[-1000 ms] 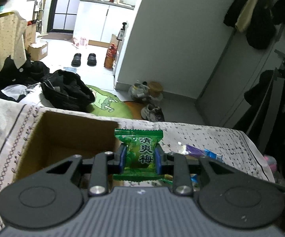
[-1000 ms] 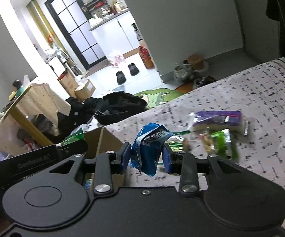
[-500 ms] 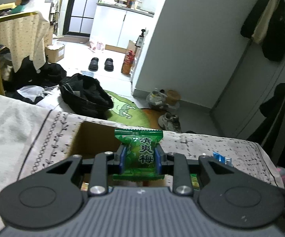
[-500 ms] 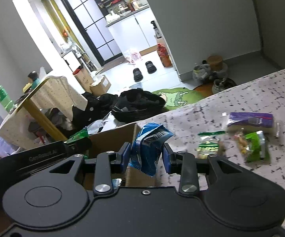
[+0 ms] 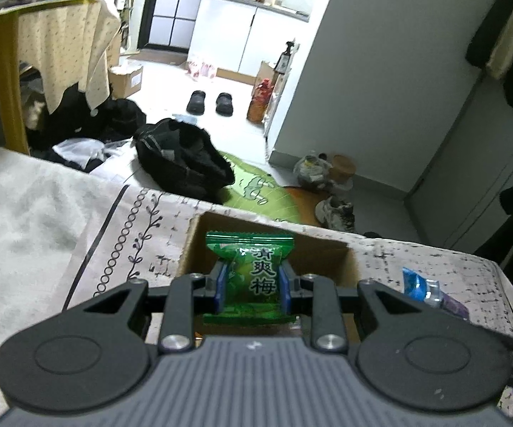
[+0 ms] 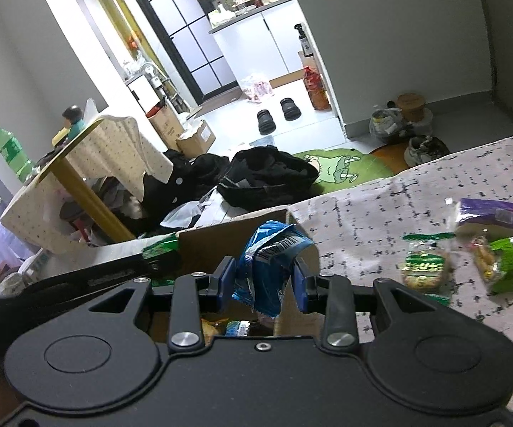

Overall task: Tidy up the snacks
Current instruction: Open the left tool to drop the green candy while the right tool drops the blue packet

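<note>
Both grippers now over box [image 5: 331, 249] — snacks clamped.

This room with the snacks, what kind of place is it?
Probably someone's lived-in home: kitchen cabinets at the back, slippers on the floor, coats hanging on the wall, and a cardboard box on a patterned cloth.

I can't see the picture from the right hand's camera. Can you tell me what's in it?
The right tool pinches a crumpled blue snack packet over an open cardboard box with a few snacks inside. To the right, three more snack packs, one purple and two green, lie on a patterned cloth. Behind is a messy room.
</note>
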{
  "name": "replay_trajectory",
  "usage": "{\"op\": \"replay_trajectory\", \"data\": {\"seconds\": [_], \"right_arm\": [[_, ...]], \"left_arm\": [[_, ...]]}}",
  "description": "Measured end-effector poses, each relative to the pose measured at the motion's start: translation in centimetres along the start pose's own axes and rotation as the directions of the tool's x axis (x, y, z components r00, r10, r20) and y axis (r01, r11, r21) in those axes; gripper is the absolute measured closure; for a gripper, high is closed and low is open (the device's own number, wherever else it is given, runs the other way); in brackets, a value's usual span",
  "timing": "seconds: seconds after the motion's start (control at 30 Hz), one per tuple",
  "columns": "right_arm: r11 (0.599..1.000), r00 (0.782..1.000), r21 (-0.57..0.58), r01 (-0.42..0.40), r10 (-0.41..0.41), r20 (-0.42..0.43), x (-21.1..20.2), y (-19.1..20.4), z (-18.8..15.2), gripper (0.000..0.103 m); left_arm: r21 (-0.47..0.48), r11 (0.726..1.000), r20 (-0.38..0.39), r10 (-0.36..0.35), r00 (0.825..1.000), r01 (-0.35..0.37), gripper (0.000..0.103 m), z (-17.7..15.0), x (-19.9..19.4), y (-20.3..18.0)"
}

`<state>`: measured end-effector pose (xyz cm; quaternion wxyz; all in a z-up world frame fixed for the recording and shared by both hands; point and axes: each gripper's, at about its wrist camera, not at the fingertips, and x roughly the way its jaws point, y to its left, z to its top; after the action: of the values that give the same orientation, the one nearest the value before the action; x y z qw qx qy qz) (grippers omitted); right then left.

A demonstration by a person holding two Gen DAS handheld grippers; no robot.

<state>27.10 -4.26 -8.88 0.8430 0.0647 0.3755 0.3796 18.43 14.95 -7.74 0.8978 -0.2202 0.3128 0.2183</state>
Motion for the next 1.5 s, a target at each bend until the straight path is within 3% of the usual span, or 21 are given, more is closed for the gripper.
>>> {"op": "replay_trajectory", "data": {"seconds": [0.2, 0.4, 0.73, 0.83, 0.87, 0.97, 1.13, 1.27, 1.5], "right_arm": [[1.0, 1.0, -0.026, 0.0, 0.0, -0.013, 0.8, 0.9, 0.1, 0.069], [0.999, 1.0, -0.04, -0.002, 0.002, -0.013, 1.4, 1.2, 0.5, 0.069], [0.999, 0.998, -0.012, -0.041, 0.04, -0.043, 3.3, 2.2, 0.7, 0.069], [0.998, 0.996, 0.006, -0.067, 0.067, -0.051, 3.8, 2.6, 0.9, 0.068], [0.997, 0.995, 0.006, -0.082, 0.083, -0.052, 3.9, 2.8, 0.9, 0.066], [0.995, 0.994, -0.002, -0.1, 0.1, -0.046, 3.6, 2.9, 1.0, 0.041], [0.997, 0.997, 0.031, -0.065, 0.067, -0.048, 2.6, 1.6, 1.0, 0.038], [0.998, 1.0, 0.059, -0.024, 0.025, -0.014, 0.8, -0.4, 1.2, 0.025], [0.998, 0.999, 0.054, 0.033, -0.032, -0.01, -1.4, -2.5, 1.7, 0.017]], "left_arm": [[-0.045, 0.999, -0.026, 0.019, 0.999, -0.02, 0.075, -0.1, 1.6, 1.2], [-0.063, 0.998, 0.003, 0.033, 0.999, -0.033, 0.071, 0.1, 0.4, 1.4], [-0.114, 0.992, 0.052, 0.06, 0.997, -0.053, 0.04, 0.5, -2.5, 3.0], [-0.146, 0.987, 0.063, 0.074, 0.995, -0.064, 0.035, 0.6, -3.0, 3.6], [-0.153, 0.986, 0.069, 0.079, 0.995, -0.068, 0.034, 0.6, -3.1, 3.8], [-0.151, 0.985, 0.062, 0.09, 0.994, -0.08, 0.03, 0.6, -3.1, 3.9], [-0.161, 0.981, 0.033, 0.115, 0.993, -0.108, 0.027, 0.3, -2.9, 3.8], [-0.156, 0.982, 0.02, 0.113, 0.993, -0.108, 0.024, 0.0, -2.9, 3.3], [-0.13, 0.985, 0.04, 0.117, 0.992, -0.111, 0.004, -0.1, -3.6, 1.9]]}}
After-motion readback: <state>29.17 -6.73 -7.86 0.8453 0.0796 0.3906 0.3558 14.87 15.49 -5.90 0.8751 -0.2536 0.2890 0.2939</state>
